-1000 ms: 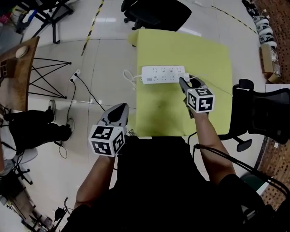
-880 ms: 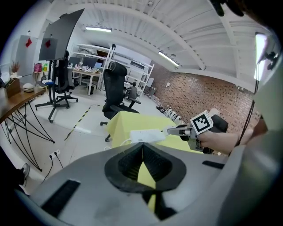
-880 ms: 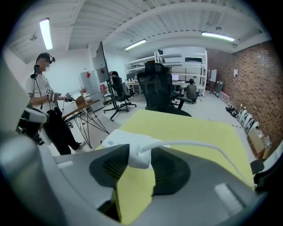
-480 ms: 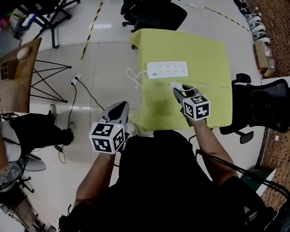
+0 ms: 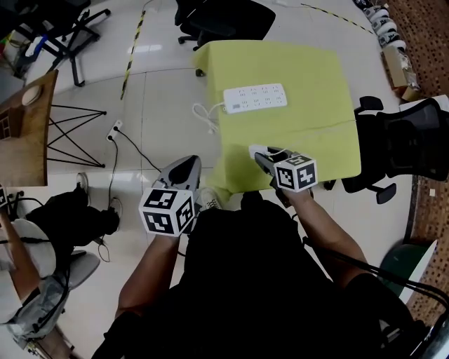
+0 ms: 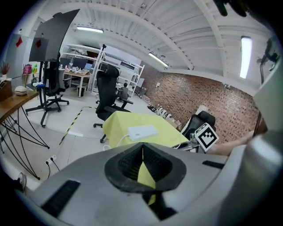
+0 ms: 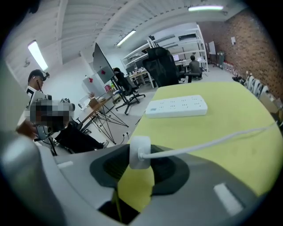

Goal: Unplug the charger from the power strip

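Note:
A white power strip (image 5: 255, 97) lies flat on the yellow table (image 5: 309, 70); it also shows in the left gripper view (image 6: 140, 131) and in the right gripper view (image 7: 177, 107). My right gripper (image 5: 259, 156) hangs over the table's near part, well short of the strip, shut on the white charger (image 7: 139, 152). The charger (image 5: 258, 150) is clear of the strip. Its white cable (image 7: 212, 141) trails off to the right. My left gripper (image 5: 184, 168) is over the floor left of the table, its jaws together with nothing in them.
A black office chair (image 5: 414, 147) stands right of the table and another (image 5: 217, 14) behind it. On the floor at left lie a wall plug with its black cord (image 5: 116, 128). A wooden table (image 5: 28, 119) and a seated person (image 5: 70, 217) are further left.
The right gripper has drawn back from the strip's right end toward the table's near edge, carrying the charger out of the strip. The left gripper has shifted only slightly.

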Available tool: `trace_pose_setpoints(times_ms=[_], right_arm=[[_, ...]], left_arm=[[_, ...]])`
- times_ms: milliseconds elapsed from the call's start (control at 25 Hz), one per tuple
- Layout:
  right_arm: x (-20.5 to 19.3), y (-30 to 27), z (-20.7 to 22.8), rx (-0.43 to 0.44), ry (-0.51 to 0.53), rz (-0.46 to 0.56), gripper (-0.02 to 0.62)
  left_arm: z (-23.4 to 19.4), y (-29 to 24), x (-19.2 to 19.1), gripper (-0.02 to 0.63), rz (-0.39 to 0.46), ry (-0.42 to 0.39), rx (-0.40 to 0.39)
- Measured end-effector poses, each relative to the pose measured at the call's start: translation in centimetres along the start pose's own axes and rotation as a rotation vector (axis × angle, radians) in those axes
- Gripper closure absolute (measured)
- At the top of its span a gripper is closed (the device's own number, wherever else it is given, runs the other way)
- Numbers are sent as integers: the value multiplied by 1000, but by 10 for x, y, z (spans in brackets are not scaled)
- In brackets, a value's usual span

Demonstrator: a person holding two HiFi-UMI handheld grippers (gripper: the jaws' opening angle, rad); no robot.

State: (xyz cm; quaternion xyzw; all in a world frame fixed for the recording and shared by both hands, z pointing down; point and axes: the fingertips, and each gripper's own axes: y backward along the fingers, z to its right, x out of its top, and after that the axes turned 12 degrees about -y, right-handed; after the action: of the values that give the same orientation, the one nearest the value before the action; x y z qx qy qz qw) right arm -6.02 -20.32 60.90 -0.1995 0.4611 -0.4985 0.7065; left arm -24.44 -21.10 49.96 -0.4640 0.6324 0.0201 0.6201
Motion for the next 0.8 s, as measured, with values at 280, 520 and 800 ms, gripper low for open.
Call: trace_pose_setpoints(times_ms=[280,520,800], right_arm=[[-54,-14,-22,68,-159,-41,454],[-74,-26,-32,120,-274,-38,454],[-78,-30,-23,109,-362,-32,451]], left_arm=[[8,9,-13,598,-26,-30,-32],[13,17,-23,598,-53,-53,-49],[9,27,-26,598,-62,-68,-41]])
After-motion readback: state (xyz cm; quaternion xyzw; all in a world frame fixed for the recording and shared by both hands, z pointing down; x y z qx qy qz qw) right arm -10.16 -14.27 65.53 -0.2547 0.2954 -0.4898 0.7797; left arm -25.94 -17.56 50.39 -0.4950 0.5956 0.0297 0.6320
